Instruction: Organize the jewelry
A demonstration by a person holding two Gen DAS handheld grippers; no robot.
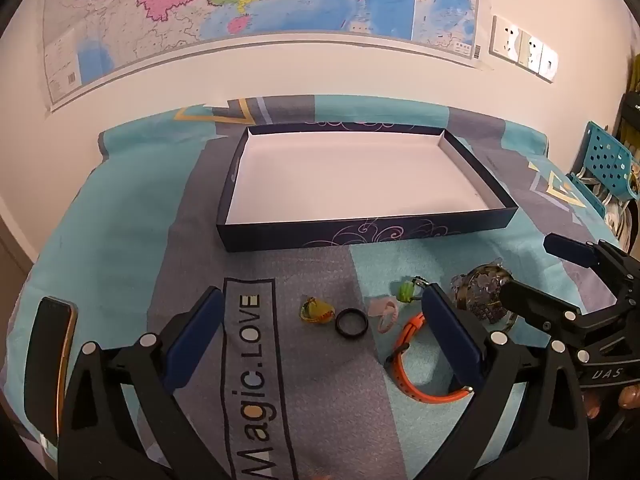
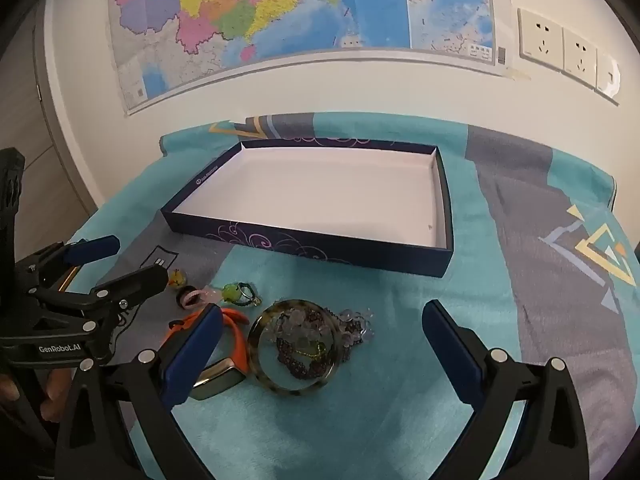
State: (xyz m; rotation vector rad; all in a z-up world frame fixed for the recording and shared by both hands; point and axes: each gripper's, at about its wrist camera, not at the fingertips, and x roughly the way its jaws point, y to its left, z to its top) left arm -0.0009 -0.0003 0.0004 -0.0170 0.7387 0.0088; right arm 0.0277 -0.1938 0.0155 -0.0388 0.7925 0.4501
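A shallow dark-blue box (image 1: 360, 235) with a white inside sits on the patterned cloth, nothing in it. In front of it lie a yellow ring (image 1: 316, 311), a black ring (image 1: 351, 322), a pink ring (image 1: 386, 316), a green charm (image 1: 408, 290) and an orange watch (image 1: 416, 360). A tortoiseshell bangle (image 2: 256, 332) lies around purple and clear beads (image 2: 352, 324). My left gripper (image 1: 324, 340) hangs open above the rings. Over the bangle my right gripper (image 2: 324, 348) is open too, and it shows at the right of the left wrist view (image 1: 528, 266). Neither touches anything.
A dark phone (image 1: 48, 360) lies at the cloth's left edge. A wall with a map (image 2: 280, 12) and sockets (image 2: 560, 44) stands behind the table. A blue perforated basket (image 1: 604, 160) is off the right side. The left gripper (image 2: 140, 258) is beside the right one.
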